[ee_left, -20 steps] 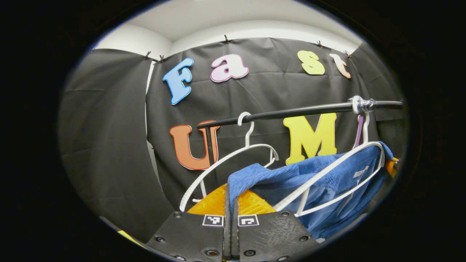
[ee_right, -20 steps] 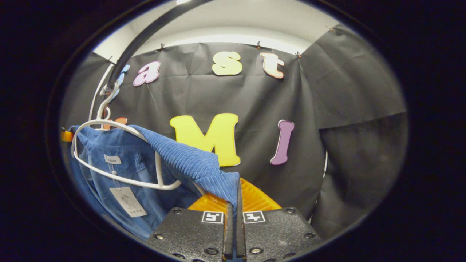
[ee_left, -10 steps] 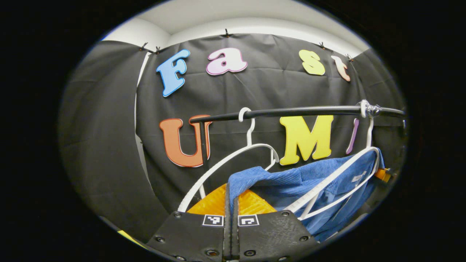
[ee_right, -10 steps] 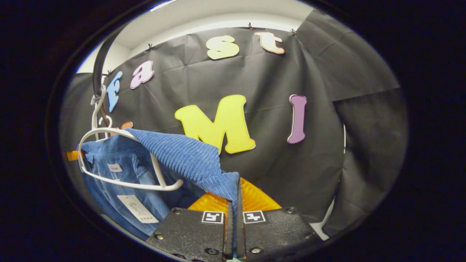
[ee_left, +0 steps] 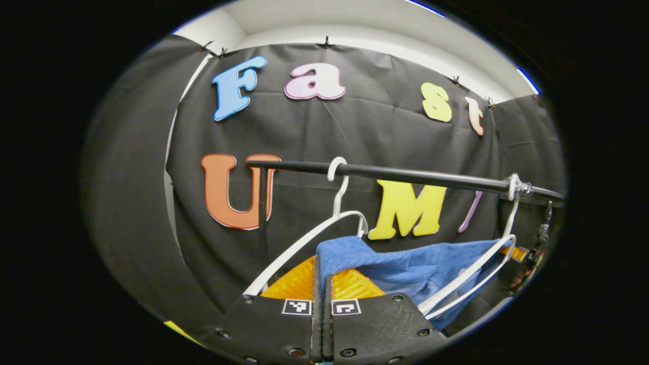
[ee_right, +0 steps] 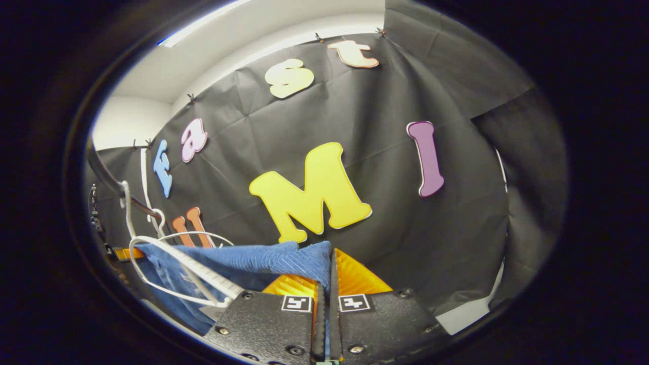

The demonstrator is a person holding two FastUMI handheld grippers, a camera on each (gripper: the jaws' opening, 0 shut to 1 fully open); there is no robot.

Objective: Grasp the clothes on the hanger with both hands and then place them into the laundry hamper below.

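both left gripper point(ee_left: 322, 276) and right gripper point(ee_right: 327, 274) jaws clamped on blue garment point(ee_left: 405, 266) corners.

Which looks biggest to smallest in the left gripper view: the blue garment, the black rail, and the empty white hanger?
1. Black rail, the longest span.
2. Blue garment and empty white hanger look about alike; the garment is closer to the camera and partly hidden, so I won't rank them.

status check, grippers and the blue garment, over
Left gripper shut on blue garment. Right gripper shut on it too. Garment stretched between them, white hanger apparently threaded through it. Hamper unseen.
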